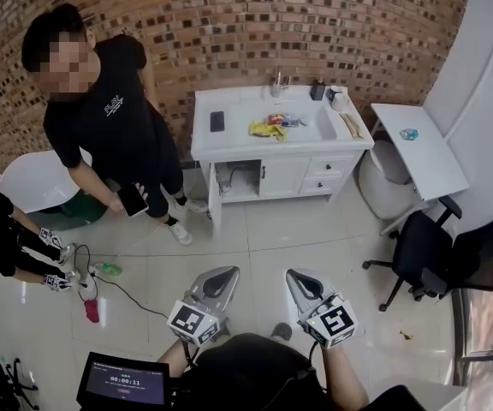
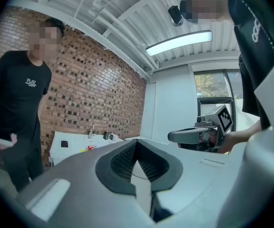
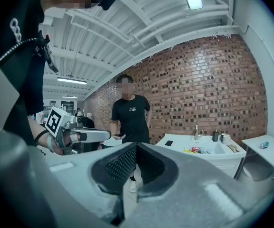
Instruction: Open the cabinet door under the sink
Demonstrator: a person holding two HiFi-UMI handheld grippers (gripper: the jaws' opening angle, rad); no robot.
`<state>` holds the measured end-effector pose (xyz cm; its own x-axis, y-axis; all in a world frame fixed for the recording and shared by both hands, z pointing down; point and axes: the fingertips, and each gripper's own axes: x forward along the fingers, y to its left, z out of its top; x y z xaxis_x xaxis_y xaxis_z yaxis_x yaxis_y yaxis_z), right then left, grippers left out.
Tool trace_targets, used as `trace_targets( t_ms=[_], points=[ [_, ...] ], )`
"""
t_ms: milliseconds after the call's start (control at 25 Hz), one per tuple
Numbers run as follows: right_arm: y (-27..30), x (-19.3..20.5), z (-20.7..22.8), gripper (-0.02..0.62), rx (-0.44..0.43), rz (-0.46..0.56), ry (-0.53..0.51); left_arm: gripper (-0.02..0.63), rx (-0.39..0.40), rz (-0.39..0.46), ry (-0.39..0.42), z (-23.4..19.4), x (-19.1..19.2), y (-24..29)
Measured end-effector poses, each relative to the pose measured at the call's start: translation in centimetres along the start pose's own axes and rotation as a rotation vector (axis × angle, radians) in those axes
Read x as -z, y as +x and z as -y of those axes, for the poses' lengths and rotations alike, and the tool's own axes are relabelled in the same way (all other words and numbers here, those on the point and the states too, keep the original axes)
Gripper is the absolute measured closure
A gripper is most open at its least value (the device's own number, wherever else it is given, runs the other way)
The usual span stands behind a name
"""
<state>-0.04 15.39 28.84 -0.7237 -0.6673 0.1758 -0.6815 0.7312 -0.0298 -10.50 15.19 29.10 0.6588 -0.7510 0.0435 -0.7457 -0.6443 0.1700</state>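
The cabinet door (image 1: 282, 177) stands under the sink (image 1: 305, 125) against the brick wall (image 1: 315, 24), well apart from both grippers. The left gripper (image 1: 220, 279) and right gripper (image 1: 299, 281) are clenched and empty. It's best to step closer first, then part one gripper's jaws at the door.

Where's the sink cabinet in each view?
Head view: sink cabinet upper centre, against the far wall.
Left gripper view: sink cabinet lower left, small.
Right gripper view: sink cabinet lower right.
Shared landmark: the brick wall behind it.
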Motion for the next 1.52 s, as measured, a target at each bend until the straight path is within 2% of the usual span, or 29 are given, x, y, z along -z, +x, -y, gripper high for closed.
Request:
trace_targets(
  t_ms=[160, 320, 560, 1080, 1520],
  points=[
    [1.9, 0.0, -2.2, 0.603, 0.003, -0.010, 0.000, 0.591, -0.003, 0.003, -0.010, -1.9, -1.1, -0.5],
    [1.5, 0.5, -2.9, 0.603, 0.025, -0.016, 0.030, 0.591, -0.002, 0.007, -0.036, -2.5, -0.3, -0.3],
    [-0.5, 3.4, -2.0, 0.603, 0.058, -0.022, 0.048, 0.591, 0.004, -0.008, -0.024, -0.7, 1.4, 0.4],
    [-1.7, 3.9, -0.5, 0.604, 0.073, -0.069, 0.038, 0.591, 0.024, -0.027, -0.026, 1.1, 1.0, 2.1],
    [-1.5, 3.9, -0.1, 0.604, 0.066, -0.079, 0.028, 0.591, -0.001, -0.043, -0.027, 0.7, 0.9, 2.3]
  ],
)
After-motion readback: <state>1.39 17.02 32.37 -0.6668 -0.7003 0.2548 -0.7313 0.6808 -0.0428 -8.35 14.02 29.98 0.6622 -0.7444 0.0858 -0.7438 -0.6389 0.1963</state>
